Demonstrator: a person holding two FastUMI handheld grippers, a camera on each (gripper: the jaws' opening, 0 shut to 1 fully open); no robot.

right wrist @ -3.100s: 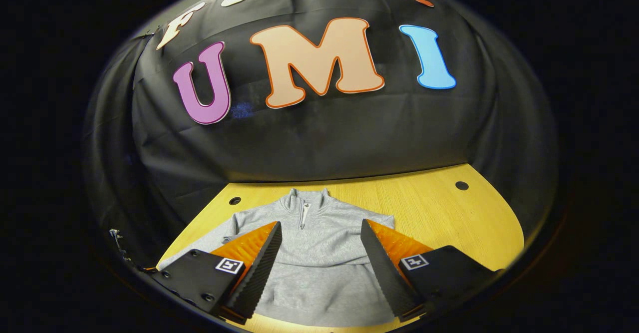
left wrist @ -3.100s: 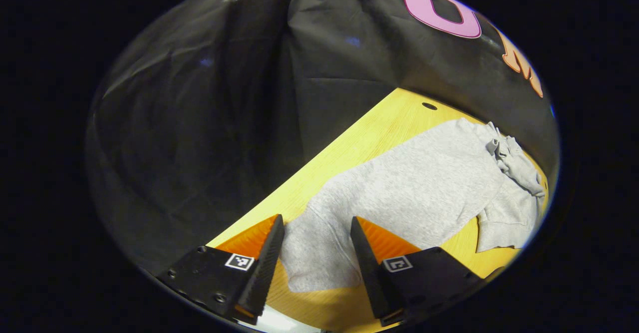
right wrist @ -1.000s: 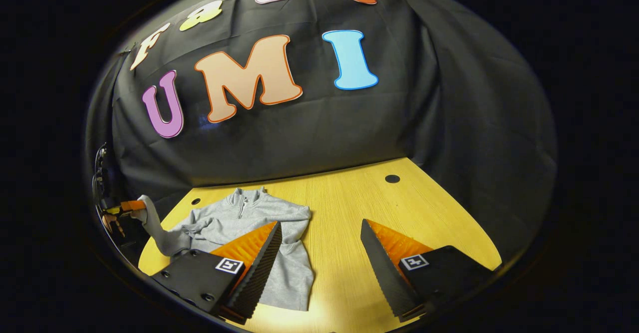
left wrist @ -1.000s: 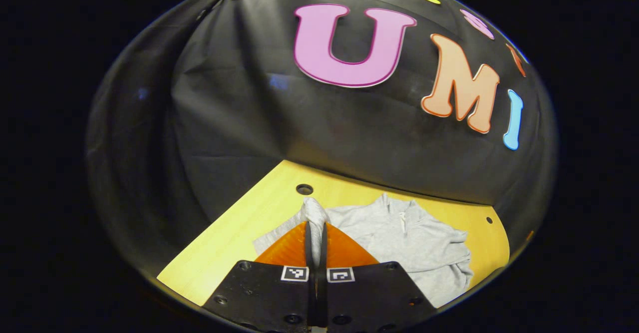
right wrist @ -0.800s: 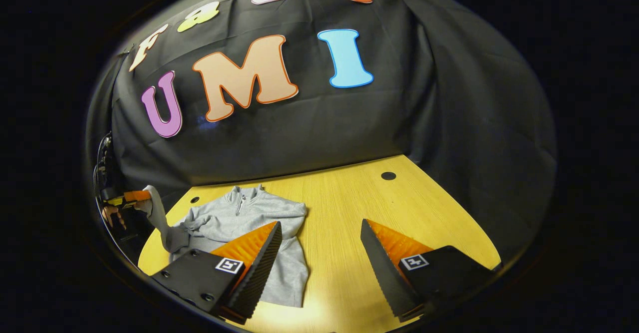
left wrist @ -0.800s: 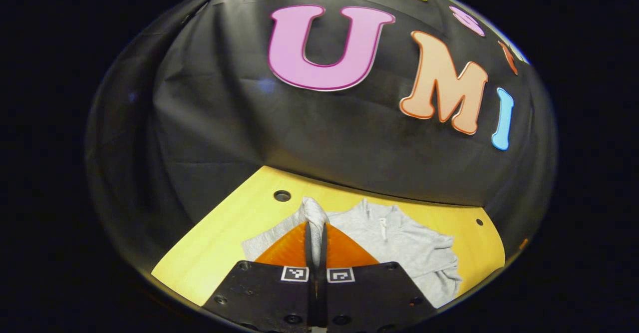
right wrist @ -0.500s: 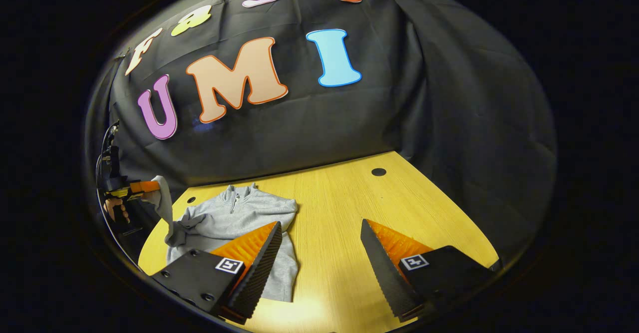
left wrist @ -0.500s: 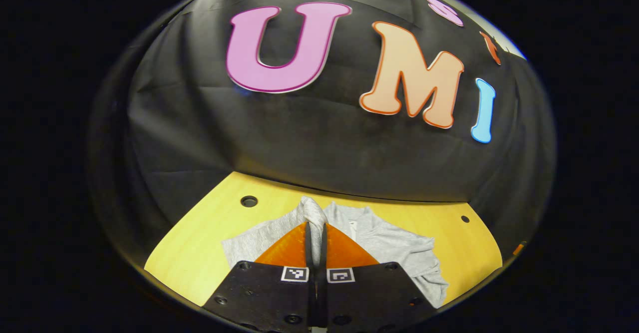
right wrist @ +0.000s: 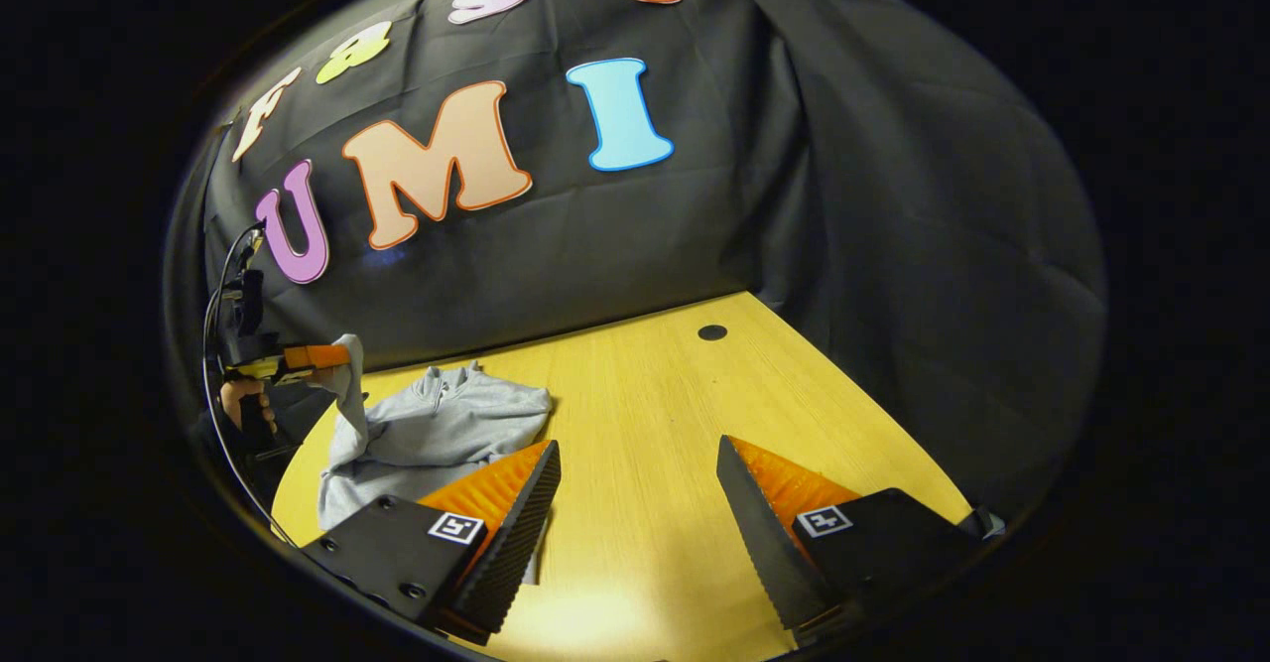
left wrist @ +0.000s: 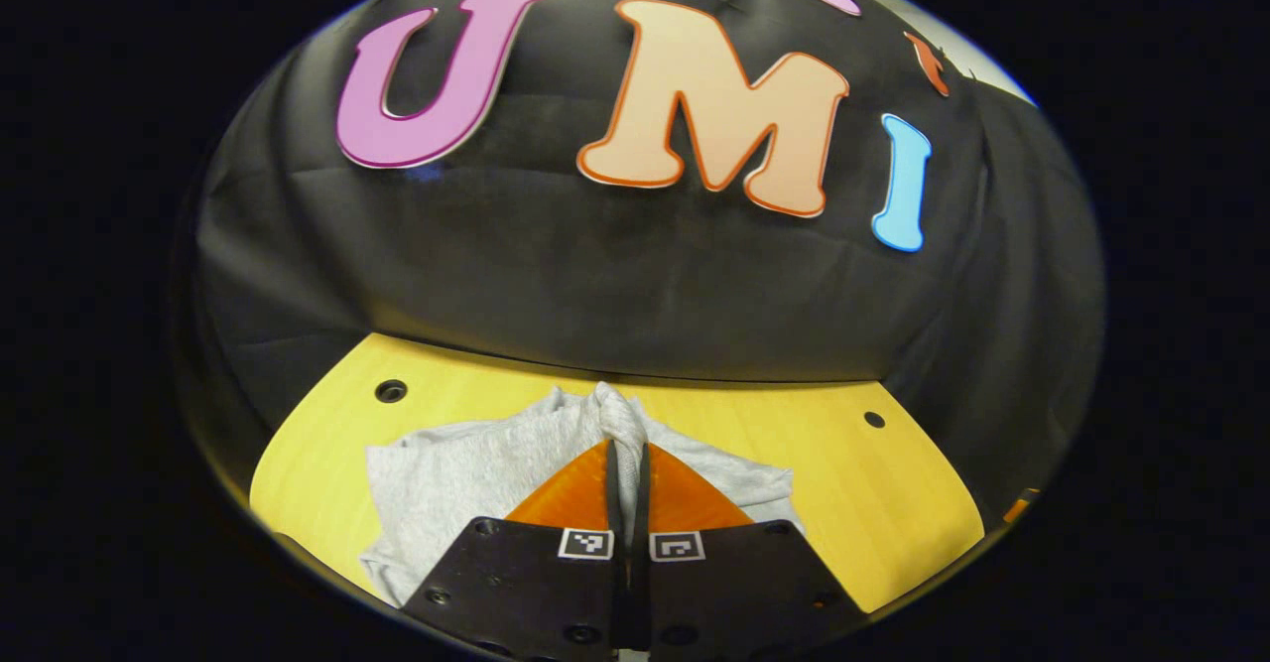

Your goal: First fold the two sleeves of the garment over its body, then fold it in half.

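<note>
- Grey zip-neck sweatshirt lying rumpled on yellow wooden table, toward its left part in the right gripper view, collar toward the black booth wall.
- Left gripper pinched tight on a bunched sleeve, lifted above the garment's body.
- In the right gripper view, seen far left, carried by a hand, sleeve hanging down from its tip to the sweatshirt.
- Right gripper spread wide, holding nothing, over bare table just right of the sweatshirt.
- Round holes in tabletop near the wall.
</note>
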